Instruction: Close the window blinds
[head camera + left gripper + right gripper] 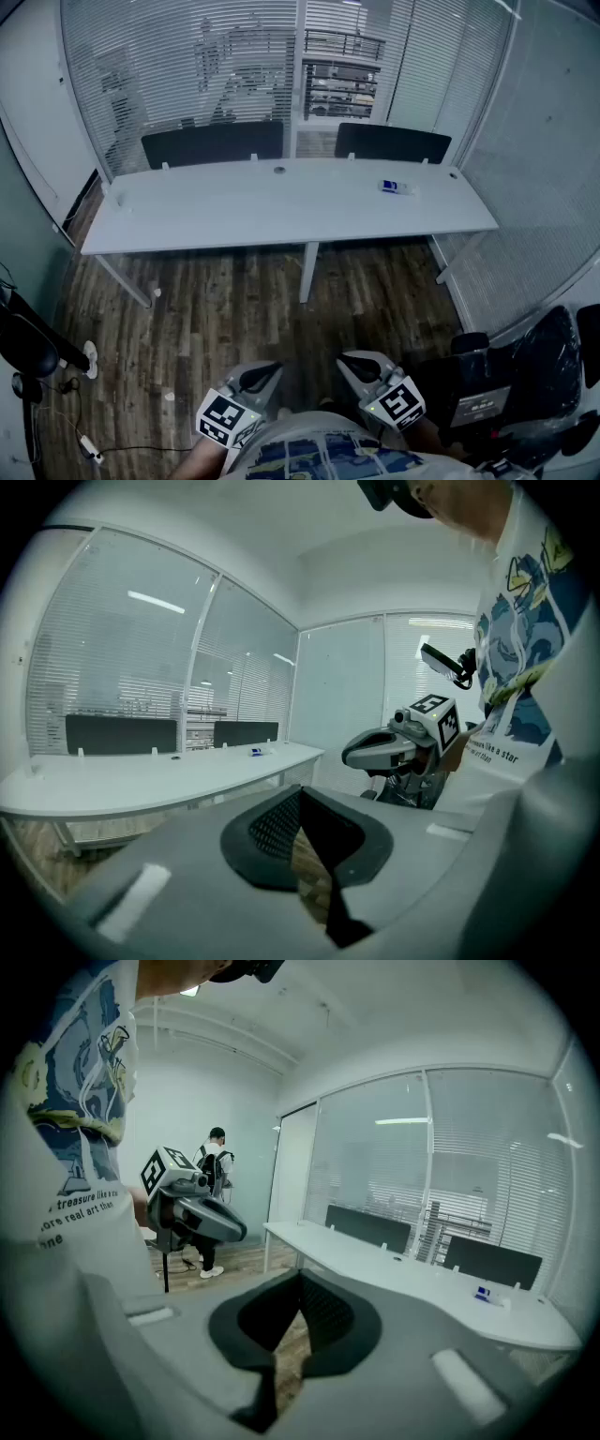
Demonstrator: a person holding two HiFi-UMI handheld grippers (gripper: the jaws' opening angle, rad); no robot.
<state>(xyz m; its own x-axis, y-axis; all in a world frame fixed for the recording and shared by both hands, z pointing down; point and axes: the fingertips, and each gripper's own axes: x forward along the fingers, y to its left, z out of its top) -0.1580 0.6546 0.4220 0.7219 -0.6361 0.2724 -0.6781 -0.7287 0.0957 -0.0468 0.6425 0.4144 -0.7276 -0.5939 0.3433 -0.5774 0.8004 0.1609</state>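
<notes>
No real start yet, I judge. My left gripper [270, 371] and right gripper [347, 362] sit on my side of the desk [281, 211], jaws pressed together on nothing. Beyond the desk, the blinds [187, 75] hang lowered, slats seemingly part-open, though glare clouds that.

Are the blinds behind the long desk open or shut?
Open. The blinds hang all the way down, but their slats are turned flat, so the shelving behind them shows through.

Head view looks steeply down at desk [281, 202] and blinds [234, 66]; both low gripper views share them.
</notes>
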